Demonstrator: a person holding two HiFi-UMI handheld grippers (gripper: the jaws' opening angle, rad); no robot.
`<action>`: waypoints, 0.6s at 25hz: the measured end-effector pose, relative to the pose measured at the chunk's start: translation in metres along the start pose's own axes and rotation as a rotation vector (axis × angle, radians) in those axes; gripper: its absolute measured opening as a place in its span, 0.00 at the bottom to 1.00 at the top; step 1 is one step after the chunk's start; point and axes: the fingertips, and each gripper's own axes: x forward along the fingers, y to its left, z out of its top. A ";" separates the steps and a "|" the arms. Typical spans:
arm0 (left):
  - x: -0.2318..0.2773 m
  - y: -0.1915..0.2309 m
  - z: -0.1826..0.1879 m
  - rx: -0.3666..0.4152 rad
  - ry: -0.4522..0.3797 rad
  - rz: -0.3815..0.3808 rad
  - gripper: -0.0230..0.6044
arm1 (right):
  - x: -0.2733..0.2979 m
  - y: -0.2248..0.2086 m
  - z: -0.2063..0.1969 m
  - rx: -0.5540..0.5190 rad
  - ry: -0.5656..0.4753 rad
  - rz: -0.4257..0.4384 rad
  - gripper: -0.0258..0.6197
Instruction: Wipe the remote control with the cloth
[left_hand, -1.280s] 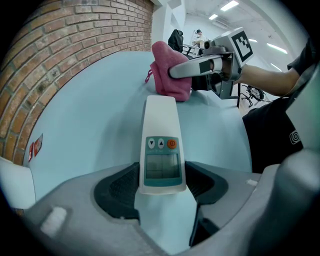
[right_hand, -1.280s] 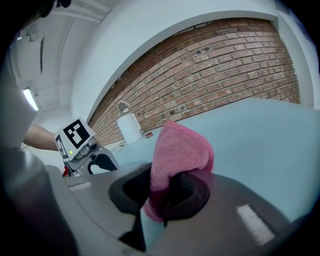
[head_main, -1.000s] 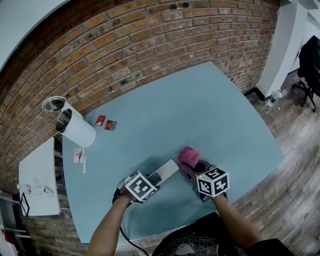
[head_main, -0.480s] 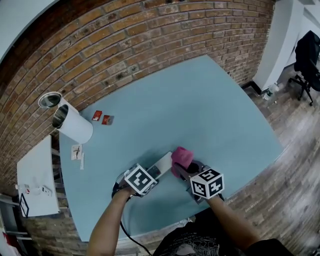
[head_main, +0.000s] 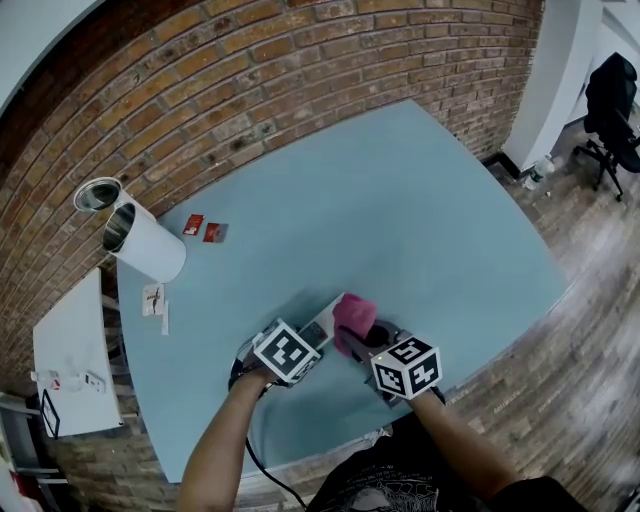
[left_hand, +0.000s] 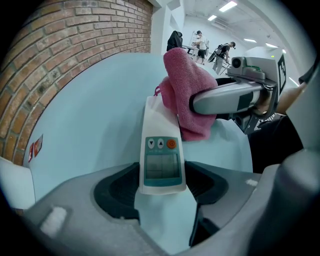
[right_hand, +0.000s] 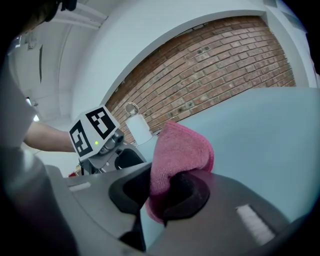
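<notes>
Only real container here is the white tube-shaped canister (head_main: 150, 257) out at about 9 o'clock on the blue surface (head_main: 420, 200), close to the brick wall (head_main: 250, 80). It leans with its open mouth pointing toward 10 o'clock. The inside just reads dark, so I can't tell if anything's in it. There's a shiny metal ring (head_main: 97, 194) right at its 11 o'clock, and I honestly can't say whether that's a second can or a lid. Two little red cards (head_main: 205, 229) lie flat on the surface just past it at 3 o'clock. The action is down at 6 o'clock near the front edge. The remote control (left_hand: 161, 150) lies flat on the surface, buttons up, running off toward 1 o'clock in the head view. The left tongs (left_hand: 162, 186) point steeply down and are spread wide, with both pads clamped on the near end of the remote. The right tongs (right_hand: 160, 192) are pinched on a bunched pink cloth (right_hand: 177, 150), which sits against the remote's far end, on its 3 o'clock edge as seen from the left gripper view.
</notes>
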 end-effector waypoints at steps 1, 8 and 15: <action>0.000 0.000 0.000 -0.001 -0.005 -0.001 0.50 | 0.002 0.003 -0.001 -0.002 0.001 0.003 0.14; 0.000 0.003 0.002 0.006 -0.026 0.019 0.50 | 0.012 0.024 -0.008 -0.029 0.020 0.023 0.14; 0.001 0.001 0.000 0.005 -0.016 0.019 0.50 | 0.014 0.035 -0.004 -0.070 0.049 0.060 0.14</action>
